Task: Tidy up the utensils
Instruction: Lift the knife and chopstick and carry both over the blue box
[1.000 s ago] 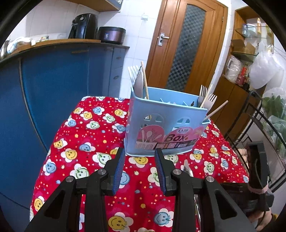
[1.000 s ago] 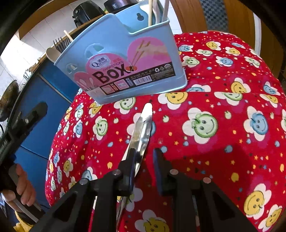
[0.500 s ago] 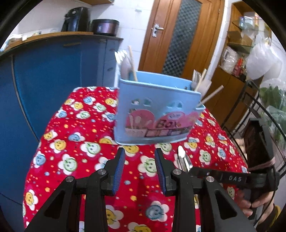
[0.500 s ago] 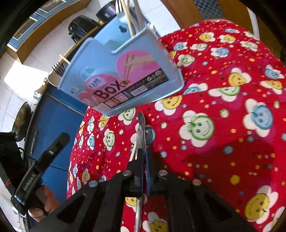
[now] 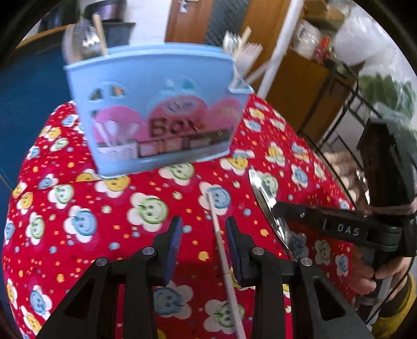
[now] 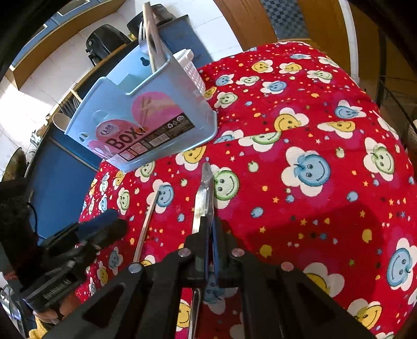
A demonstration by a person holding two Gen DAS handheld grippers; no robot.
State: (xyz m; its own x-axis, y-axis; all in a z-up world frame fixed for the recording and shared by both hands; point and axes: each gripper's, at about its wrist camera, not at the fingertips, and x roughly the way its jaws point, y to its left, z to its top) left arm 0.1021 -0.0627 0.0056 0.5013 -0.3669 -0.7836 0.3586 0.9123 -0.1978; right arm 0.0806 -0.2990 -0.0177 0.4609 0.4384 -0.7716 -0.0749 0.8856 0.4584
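A light blue utensil box (image 5: 159, 109) stands on the red smiley tablecloth (image 5: 78, 224), with several forks, spoons and chopsticks in it; it also shows in the right wrist view (image 6: 146, 122). My right gripper (image 6: 208, 232) is shut on a metal utensil handle (image 6: 203, 193), lifted just in front of the box; the same utensil (image 5: 263, 198) shows in the left wrist view. My left gripper (image 5: 204, 234) is open, low over the cloth, its fingers on either side of a pale chopstick (image 5: 221, 242) that lies on the cloth. The chopstick (image 6: 146, 224) shows left of the held utensil.
A blue counter (image 5: 31, 78) stands left of the table with dark appliances on top. A wooden door (image 5: 203, 18) is behind. A black wire rack (image 5: 346, 104) with bags stands to the right, close to the table edge.
My right gripper closed on the metal utensil and lifted it off the cloth. My left gripper dropped lower and forward, so the chopstick now lies between its open fingers.
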